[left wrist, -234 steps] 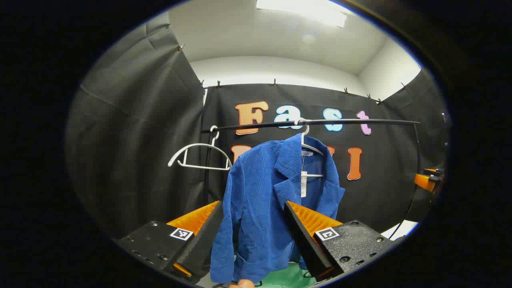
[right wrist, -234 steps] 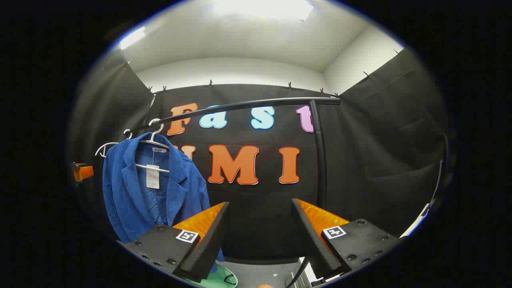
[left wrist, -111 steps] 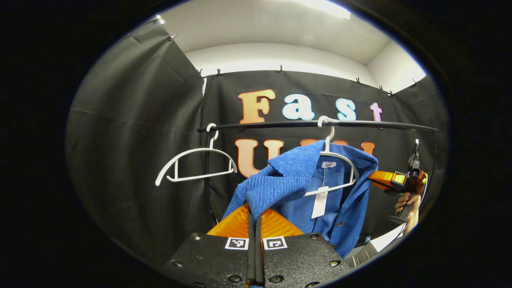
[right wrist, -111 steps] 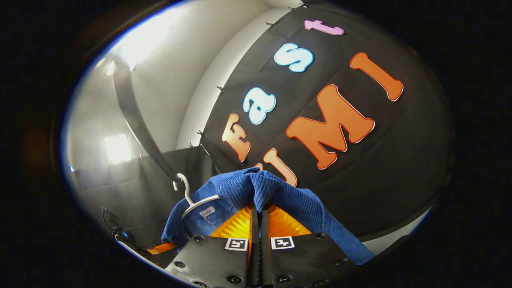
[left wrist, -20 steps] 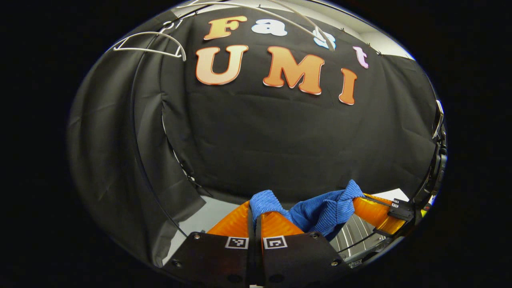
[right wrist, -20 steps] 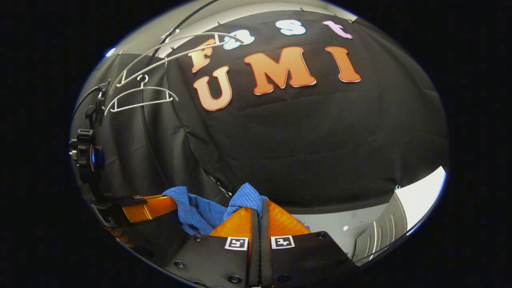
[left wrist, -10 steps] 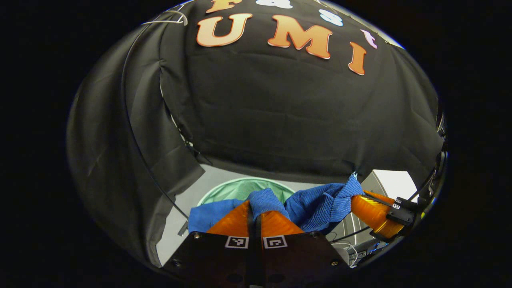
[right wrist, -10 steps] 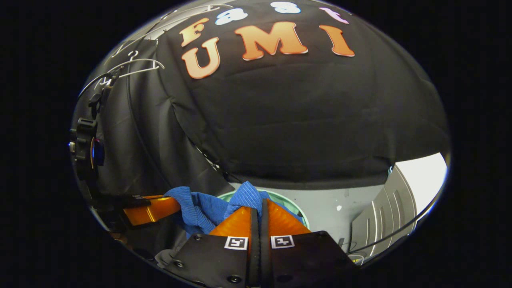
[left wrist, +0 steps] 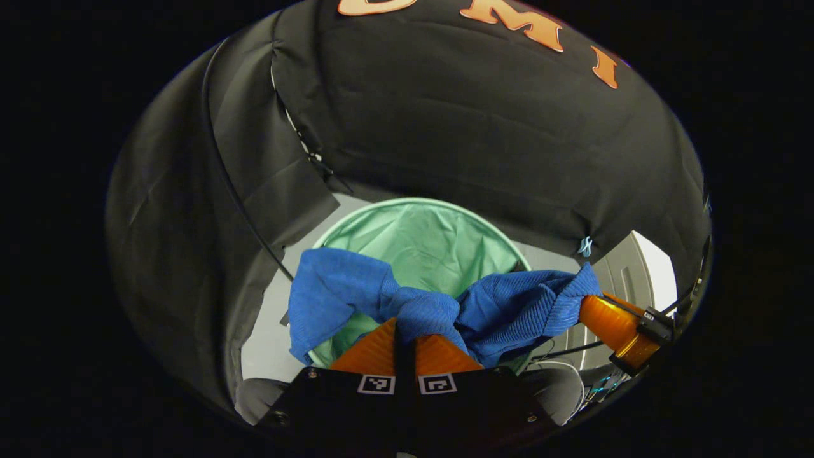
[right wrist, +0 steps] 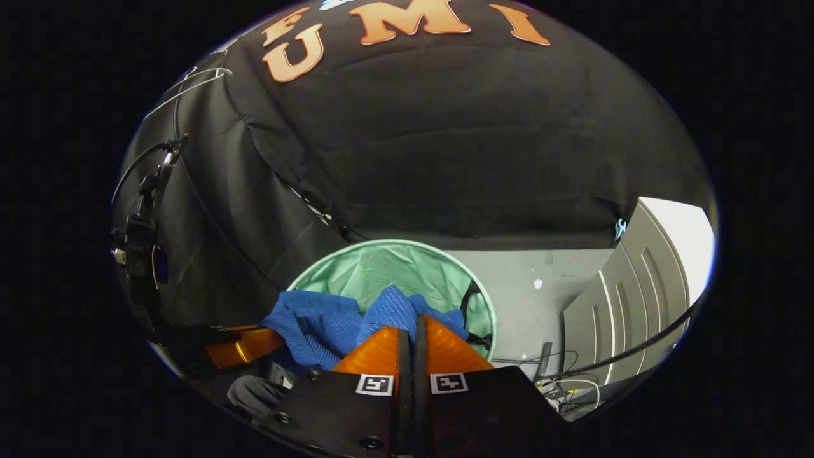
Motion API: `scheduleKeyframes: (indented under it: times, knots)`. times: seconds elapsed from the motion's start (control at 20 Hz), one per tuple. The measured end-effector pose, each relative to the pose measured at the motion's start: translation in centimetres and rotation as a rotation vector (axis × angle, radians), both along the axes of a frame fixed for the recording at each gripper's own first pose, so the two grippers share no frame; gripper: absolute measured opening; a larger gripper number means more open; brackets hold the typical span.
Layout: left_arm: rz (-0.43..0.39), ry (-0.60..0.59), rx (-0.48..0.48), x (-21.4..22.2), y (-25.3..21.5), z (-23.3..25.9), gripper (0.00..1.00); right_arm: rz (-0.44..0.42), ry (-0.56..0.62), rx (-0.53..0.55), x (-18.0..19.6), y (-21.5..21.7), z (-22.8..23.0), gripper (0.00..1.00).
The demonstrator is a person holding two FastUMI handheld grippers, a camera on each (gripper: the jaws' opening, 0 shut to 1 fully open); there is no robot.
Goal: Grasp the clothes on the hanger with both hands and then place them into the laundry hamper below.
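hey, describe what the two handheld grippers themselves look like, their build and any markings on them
The left gripper has a black textured body with screws and two small square black-and-white tags, one at the base of each finger. The right gripper is built alike, with the same paired tags. The fingers are wedge-shaped with ribbed outer faces. In the right gripper view, the left gripper's black mount carries a thin cable.

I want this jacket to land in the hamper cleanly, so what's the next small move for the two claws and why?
Probably lower both a little further, then open. The left claw and right claw are each shut on the blue jacket, which hangs bunched over the green hamper; one fold drapes over its near rim, so a lower, centred release seems safer.
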State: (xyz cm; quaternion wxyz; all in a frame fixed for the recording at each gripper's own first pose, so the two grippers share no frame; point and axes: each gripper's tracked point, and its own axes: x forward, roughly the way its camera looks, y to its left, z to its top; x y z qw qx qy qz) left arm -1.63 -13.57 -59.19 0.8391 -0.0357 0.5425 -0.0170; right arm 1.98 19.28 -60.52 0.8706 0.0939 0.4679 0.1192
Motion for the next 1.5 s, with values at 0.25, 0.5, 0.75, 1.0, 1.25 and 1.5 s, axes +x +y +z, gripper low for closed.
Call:
scheduleKeyframes:
  times: [0.25, 0.5, 0.75, 1.0, 1.25, 1.5]
  knots:
    - [-0.009, 0.1, 0.031, -1.7, 0.3, -3.1, 0.01, -0.001, 0.113, -0.048, -1.2, 0.0, -5.9, 0.08]
    - [0.009, 0.185, 0.039, -3.2, 0.4, -4.8, 0.04, 0.023, 0.213, -0.074, -2.9, 0.7, -9.1, 0.14]
    - [0.021, 0.161, 0.022, -2.6, -0.1, -4.0, 0.23, 0.021, 0.195, -0.12, -2.4, 0.0, -8.7, 0.19]
    - [0.006, 0.097, 0.009, -1.7, -1.1, -2.3, 0.47, -0.002, 0.159, -0.113, -1.9, -0.7, -6.6, 0.87]
    - [0.018, 0.05, -0.005, -2.4, -2.0, 1.1, 0.68, -0.041, 0.079, -0.104, -1.5, -2.7, -2.4, 0.99]
    - [0.01, -0.052, 0.01, -1.7, -1.8, 5.2, 0.9, -0.095, -0.037, -0.1, -0.7, -5.8, 4.3, 0.99]
